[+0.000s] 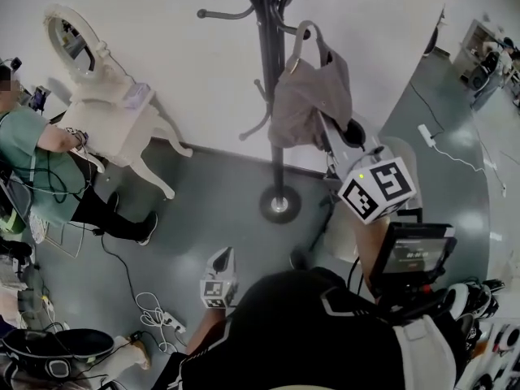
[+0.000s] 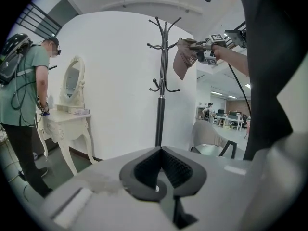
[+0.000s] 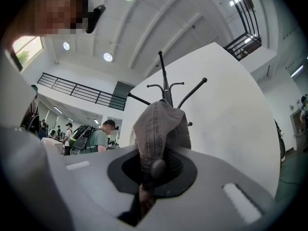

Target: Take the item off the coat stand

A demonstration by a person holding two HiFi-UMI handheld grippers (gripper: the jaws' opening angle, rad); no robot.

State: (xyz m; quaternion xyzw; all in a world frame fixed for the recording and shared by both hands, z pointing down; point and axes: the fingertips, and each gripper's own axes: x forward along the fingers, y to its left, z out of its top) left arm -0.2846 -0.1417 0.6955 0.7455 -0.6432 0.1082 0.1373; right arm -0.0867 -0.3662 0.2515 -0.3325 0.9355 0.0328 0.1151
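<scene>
Taupe cloth fills the right gripper: its jaws are pressed together on the stitched edge of a cap. In the right gripper view the cap rises straight out of the jaws. Its long axis runs away from the gripper and its rounded end points towards the top of the coat stand.

From the head view the cap hangs lengthwise just right of the black pole. A strap loop is at its upper end, close to the hooks, and the fuller part droops below. Whether the loop touches a hook cannot be told there. In the left gripper view the cap hangs from the raised gripper with its long axis near upright, beside the upper hooks and apart from them.

Lower, by the wearer's body, the left gripper has its dark pads closed against each other with nothing between them. It points towards the foot of the stand.

Beyond it, the stand's round base sits on the grey floor in front of a curved white wall.

Farther left, a white dressing table with an oval mirror stands against that wall. A person in a green top stands at it, one hand on the tabletop. A white power strip with its cable lies on the floor, nearer the camera.
</scene>
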